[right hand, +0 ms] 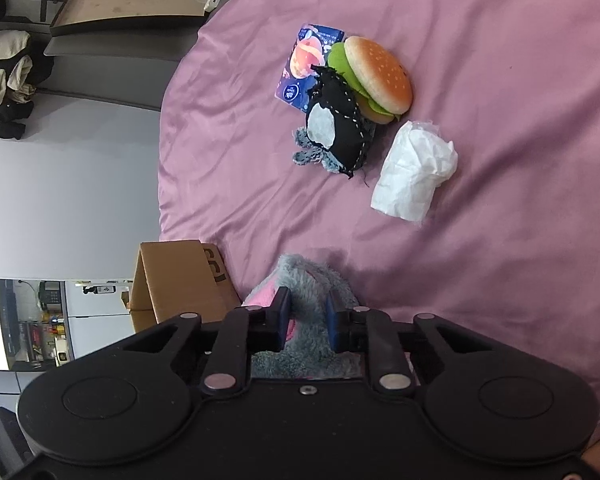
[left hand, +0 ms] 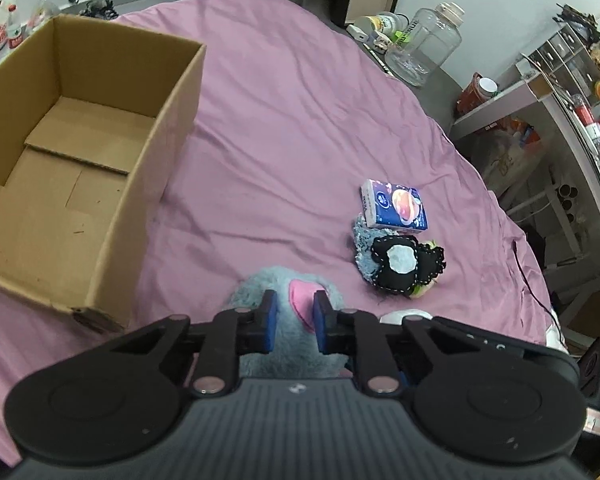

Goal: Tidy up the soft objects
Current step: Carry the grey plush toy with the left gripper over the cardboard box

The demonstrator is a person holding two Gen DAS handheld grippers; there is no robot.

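Both tongs, left (left hand: 293, 320) and right (right hand: 308, 322), clamped shut on grey-and-pink plush toy (left hand: 288, 292) near the bed's (left hand: 280, 120) front edge; cardboard box (left hand: 112, 216) beside it empty, so sorting barely begun; toy hamburger (right hand: 380, 76), black felt pouch (right hand: 340, 128), tissue pack (left hand: 396, 208), crumpled tissue (right hand: 412, 168) remain on the bed

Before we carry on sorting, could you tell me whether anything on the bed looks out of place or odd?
Nothing is spilled or visibly damaged. The one odd thing: a printed carton, stiff-looking among soft items, lies half under the black felt piece and beside the plush burger. The cardboard box is empty.
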